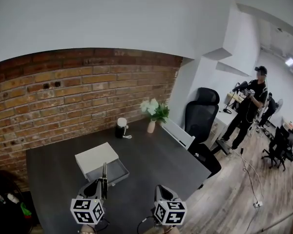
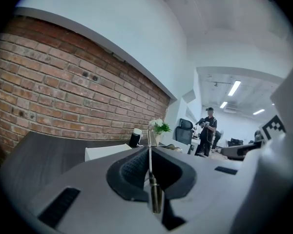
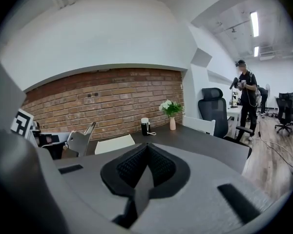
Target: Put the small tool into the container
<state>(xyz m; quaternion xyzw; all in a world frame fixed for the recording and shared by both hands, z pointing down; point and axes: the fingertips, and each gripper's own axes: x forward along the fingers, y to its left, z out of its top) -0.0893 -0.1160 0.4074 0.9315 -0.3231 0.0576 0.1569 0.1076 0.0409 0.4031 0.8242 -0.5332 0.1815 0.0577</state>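
Observation:
The small tool (image 2: 154, 194), a thin metal rod, is clamped between the shut jaws of my left gripper (image 2: 149, 151) and sticks out past the tips. In the head view the small tool (image 1: 104, 174) points up from the left gripper (image 1: 101, 184), just short of the container. The container (image 1: 95, 157) is a white box on the dark table, with its grey drawer (image 1: 115, 171) pulled open toward me. My right gripper (image 1: 161, 189) hovers over the table's near edge. Its jaws are shut with nothing between them, as the right gripper (image 3: 145, 150) shows in its own view.
A black cup with a white lid (image 1: 121, 128) and a vase of flowers (image 1: 154, 112) stand at the table's (image 1: 156, 160) far side by the brick wall. A white chair (image 1: 178, 133) and a black office chair (image 1: 201, 111) stand to the right. A person (image 1: 249, 108) stands farther off.

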